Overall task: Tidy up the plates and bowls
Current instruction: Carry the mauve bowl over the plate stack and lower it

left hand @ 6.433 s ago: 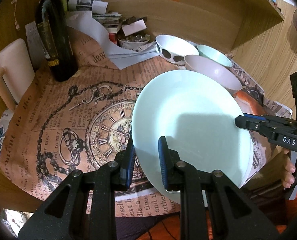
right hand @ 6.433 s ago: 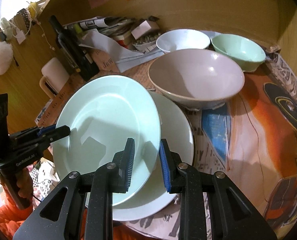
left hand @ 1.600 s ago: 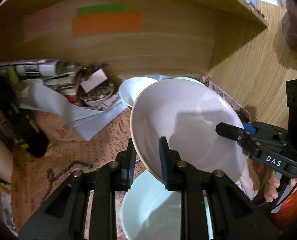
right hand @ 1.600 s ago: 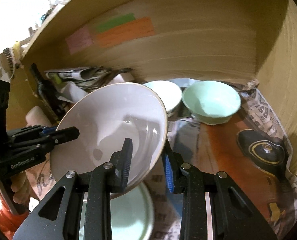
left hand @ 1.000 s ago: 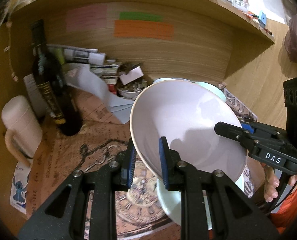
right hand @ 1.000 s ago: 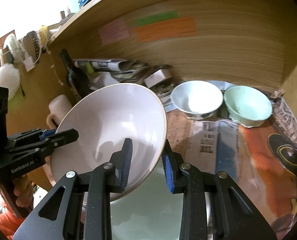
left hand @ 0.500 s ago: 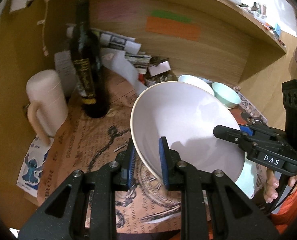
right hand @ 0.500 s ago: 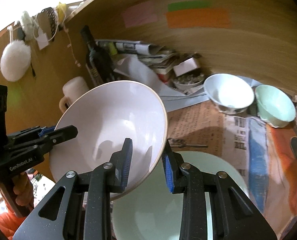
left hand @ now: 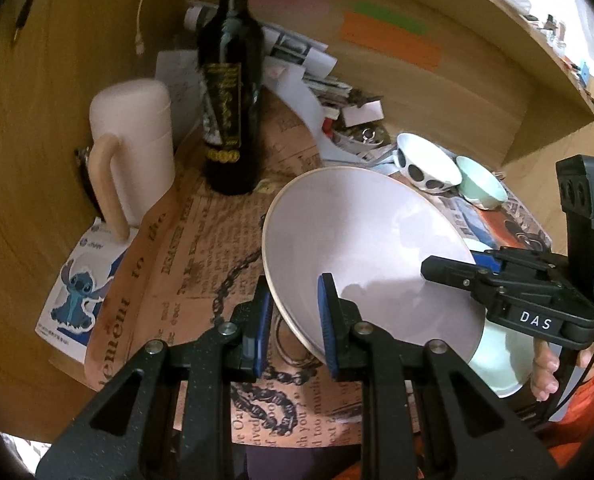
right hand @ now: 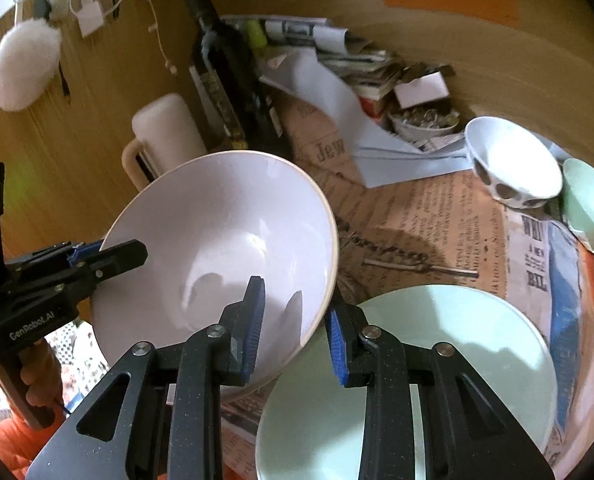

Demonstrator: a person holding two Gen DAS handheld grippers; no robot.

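1. Left wrist view: left gripper (left hand: 293, 316) has its jaws pinching the near rim of the pale lilac bowl (left hand: 361, 252), one finger inside, one outside. Bowl is tilted and held off the bench (left hand: 169, 248).
2. Same view: right gripper (left hand: 449, 270) reaches onto the bowl's opposite rim; whether its jaws clamp cannot be told from here.
3. Right wrist view: right gripper (right hand: 295, 320) straddles the bowl (right hand: 217, 240) rim, jaws closed on it. Left gripper (right hand: 129, 254) meets the far rim.
4. Right wrist view alone shows most of the mint plate (right hand: 437, 368) lying flat on the bench; the left view gives only a sliver (left hand: 505, 360) behind the bowl.
5. Both views: spotted white bowl (right hand: 513, 160) and mint bowl (right hand: 589, 204) stand side by side at the back.
6. Left wrist view alone shows the base of the dark bottle (left hand: 229, 92) beside the pink mug (left hand: 133, 148).
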